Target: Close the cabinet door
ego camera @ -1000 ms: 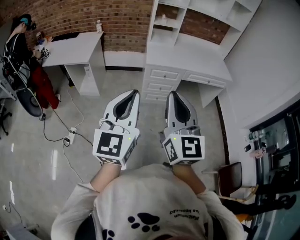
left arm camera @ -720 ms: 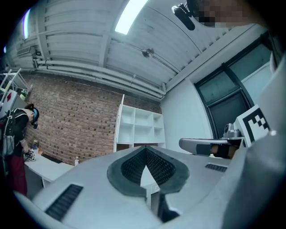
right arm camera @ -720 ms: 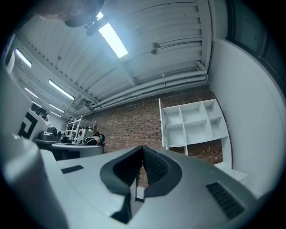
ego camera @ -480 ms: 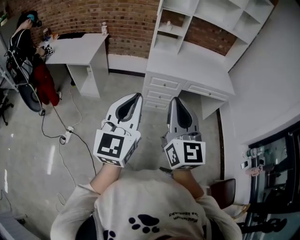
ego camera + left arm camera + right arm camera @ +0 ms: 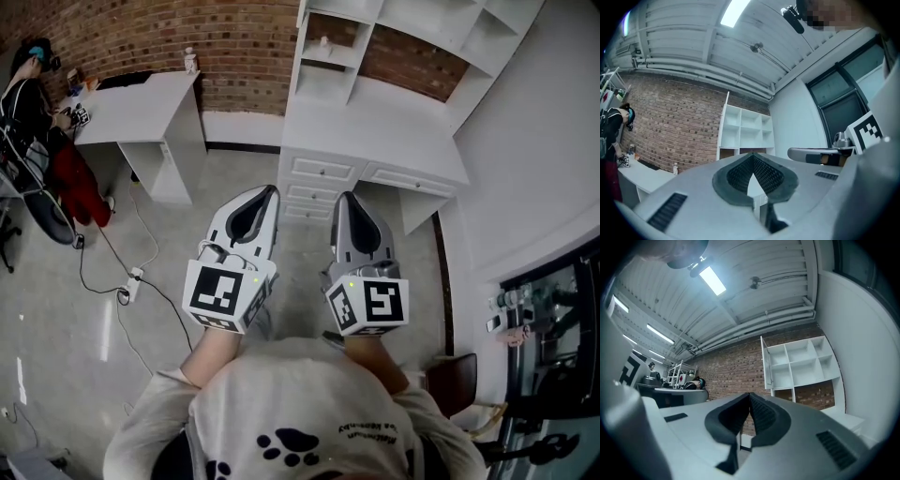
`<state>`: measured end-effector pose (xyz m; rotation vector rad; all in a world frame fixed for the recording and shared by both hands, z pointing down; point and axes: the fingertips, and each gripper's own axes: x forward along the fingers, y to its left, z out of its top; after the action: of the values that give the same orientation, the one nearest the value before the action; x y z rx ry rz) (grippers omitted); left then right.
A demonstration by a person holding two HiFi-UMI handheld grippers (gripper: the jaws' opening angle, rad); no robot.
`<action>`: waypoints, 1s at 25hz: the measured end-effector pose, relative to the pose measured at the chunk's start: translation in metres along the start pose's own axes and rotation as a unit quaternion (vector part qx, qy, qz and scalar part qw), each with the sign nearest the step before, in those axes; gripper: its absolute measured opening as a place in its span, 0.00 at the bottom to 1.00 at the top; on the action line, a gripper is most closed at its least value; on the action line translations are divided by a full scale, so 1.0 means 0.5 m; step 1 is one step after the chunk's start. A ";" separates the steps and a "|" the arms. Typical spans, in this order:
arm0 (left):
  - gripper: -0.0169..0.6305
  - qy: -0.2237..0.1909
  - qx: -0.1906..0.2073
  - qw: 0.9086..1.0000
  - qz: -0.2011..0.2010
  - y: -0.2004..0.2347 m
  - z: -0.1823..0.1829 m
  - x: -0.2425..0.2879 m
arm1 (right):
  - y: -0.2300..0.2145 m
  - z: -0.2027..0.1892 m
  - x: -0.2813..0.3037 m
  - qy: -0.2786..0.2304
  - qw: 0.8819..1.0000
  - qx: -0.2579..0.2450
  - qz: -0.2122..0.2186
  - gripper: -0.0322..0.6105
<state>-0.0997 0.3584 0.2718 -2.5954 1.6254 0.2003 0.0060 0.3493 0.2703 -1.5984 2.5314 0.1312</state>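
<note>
Head view: where are we relative to the cabinet?
We are looking down on both grippers, held side by side over the grey floor (image 5: 56, 356), short of the white shelf unit (image 5: 375, 131) against the brick wall (image 5: 234, 47). Our left gripper (image 5: 270, 191) and right gripper (image 5: 343, 198) point toward its drawers (image 5: 323, 172) and touch nothing.

What else do we see there?
To the left is a separate white surface (image 5: 141, 103) with a small bottle (image 5: 190, 58) on it, and a seated person (image 5: 26, 94) at its far end. A power strip (image 5: 132, 280) with cables lies on the floor.

Left gripper view: how are our jaws?
They are pressed together at the tips, with nothing between them. The unit's open shelf compartments show beyond them.

Right gripper view?
These jaws are pressed together too, and empty. The cabinet door (image 5: 765, 363) is a thin white panel with a handle. It stands swung out from the left edge of the upper compartments, well apart from our gripper.
</note>
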 end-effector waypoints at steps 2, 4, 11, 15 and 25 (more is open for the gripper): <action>0.04 -0.003 0.000 1.000 -0.007 0.031 -0.006 0.034 | -0.002 -0.008 0.043 -0.003 1.000 -0.006 -0.002 0.07; 0.04 -0.004 -0.002 1.000 -0.014 0.067 -0.012 0.071 | -0.004 -0.016 0.090 -0.005 1.000 -0.009 -0.006 0.07; 0.04 -0.012 -0.006 0.999 -0.049 0.185 -0.020 0.218 | -0.041 -0.039 0.257 0.001 0.999 -0.015 -0.037 0.07; 0.04 -0.008 -0.008 0.998 -0.066 0.239 -0.042 0.297 | -0.068 -0.065 0.340 0.000 0.999 -0.010 -0.054 0.07; 0.04 0.003 -0.007 0.992 -0.123 0.282 -0.078 0.412 | -0.119 -0.102 0.426 -0.008 0.994 -0.003 -0.108 0.07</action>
<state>-0.1350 0.1082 0.2808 -2.7760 1.2933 0.1871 -0.0345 0.1264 0.2847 -1.8507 2.3291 0.1259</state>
